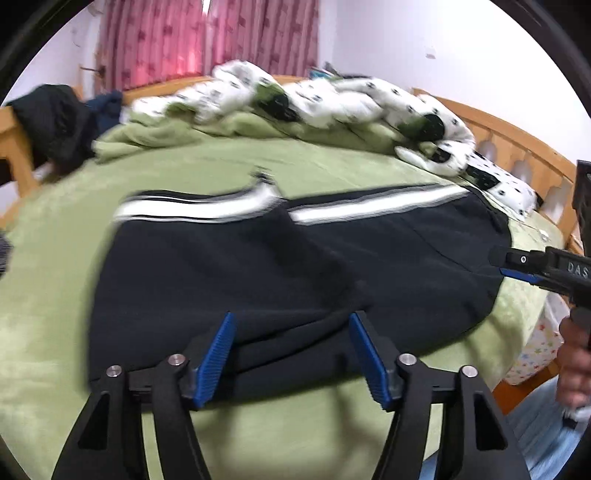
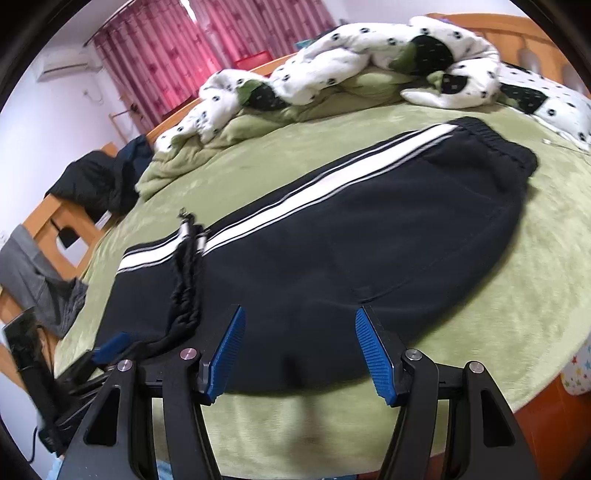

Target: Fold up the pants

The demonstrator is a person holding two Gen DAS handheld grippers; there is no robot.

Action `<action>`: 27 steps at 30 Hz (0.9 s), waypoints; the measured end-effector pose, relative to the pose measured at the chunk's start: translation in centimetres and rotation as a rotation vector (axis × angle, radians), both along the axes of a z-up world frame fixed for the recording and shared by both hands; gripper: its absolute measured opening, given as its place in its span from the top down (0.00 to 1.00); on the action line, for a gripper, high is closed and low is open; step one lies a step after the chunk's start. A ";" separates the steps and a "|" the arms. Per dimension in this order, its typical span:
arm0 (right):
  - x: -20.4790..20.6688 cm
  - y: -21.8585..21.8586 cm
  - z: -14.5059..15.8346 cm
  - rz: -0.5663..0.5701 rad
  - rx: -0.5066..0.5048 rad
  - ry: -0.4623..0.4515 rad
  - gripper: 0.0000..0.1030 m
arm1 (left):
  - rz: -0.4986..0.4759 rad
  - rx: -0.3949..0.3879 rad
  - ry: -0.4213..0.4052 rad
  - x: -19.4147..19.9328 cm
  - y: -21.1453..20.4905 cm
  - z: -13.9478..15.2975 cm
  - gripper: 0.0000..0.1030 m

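pink curtains [image 2: 155, 55] | white walls [image 1: 388, 33] | wooden bed frame [image 1: 517, 136]

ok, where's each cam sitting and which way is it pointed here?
Left wrist: on the left gripper, above the near edge of the black pants with white side stripes, facing across the green fleece bedspread toward the pink curtains; open blue-padded fingers, the right gripper and the person's hand show.
Right wrist: on the right gripper, toward the waistband end, looking along the pants; open fingers, left gripper's blue tip.
Shared: pants, bedspread, white dotted duvet, curtains.
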State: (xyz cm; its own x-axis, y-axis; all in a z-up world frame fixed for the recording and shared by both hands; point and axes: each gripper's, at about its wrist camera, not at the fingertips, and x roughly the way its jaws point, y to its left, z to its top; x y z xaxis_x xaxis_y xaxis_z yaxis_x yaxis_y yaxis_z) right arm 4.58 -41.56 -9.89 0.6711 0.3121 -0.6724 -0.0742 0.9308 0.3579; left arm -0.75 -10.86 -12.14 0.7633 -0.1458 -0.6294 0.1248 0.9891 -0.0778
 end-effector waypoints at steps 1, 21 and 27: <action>0.2 1.0 0.1 0.031 0.003 -0.001 0.39 | 0.031 -0.002 -0.007 -0.5 1.4 0.2 0.37; 9.1 15.7 -5.7 0.181 -0.092 0.119 0.44 | 0.176 -0.099 0.101 0.7 13.5 -5.7 0.27; 9.2 15.7 -5.3 0.196 -0.070 0.057 0.81 | 0.283 -0.109 0.073 2.2 13.4 -6.2 0.27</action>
State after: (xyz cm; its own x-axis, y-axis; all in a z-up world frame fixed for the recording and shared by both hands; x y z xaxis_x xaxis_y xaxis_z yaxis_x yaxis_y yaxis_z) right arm 13.77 -25.88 -15.15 0.5624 0.3842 -0.7322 -0.2378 0.9232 0.3017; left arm 1.49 2.55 -18.35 0.7369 -0.0037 -0.6760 -0.1640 0.9691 -0.1841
